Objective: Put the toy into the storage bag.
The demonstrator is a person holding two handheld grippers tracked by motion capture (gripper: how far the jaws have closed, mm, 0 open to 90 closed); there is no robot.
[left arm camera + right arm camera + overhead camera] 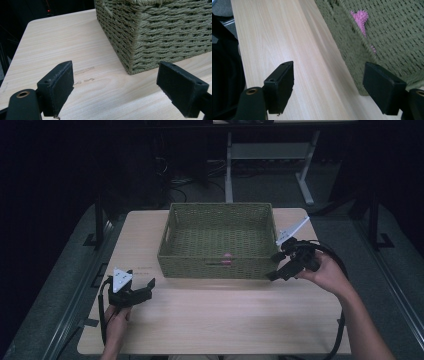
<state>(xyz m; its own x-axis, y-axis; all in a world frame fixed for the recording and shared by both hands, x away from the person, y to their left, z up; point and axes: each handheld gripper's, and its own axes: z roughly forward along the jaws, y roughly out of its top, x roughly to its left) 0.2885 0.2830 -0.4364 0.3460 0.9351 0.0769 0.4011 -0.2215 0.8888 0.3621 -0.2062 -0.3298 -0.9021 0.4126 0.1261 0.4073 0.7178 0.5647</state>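
So the pink spiky ball is sitting inside the green woven basket, right up against its near wall, and the basket sits toward the counter's far edge, about midway between the sides. The right tool is next to the basket's near right corner, jaws spread wide with nothing between them. The left tool is near the counter's left edge, off the basket's near left corner, also spread and empty.

Wide-open right gripper over pale wooden bench (empty-jawed), beside green woven basket holding spiky pink ball.
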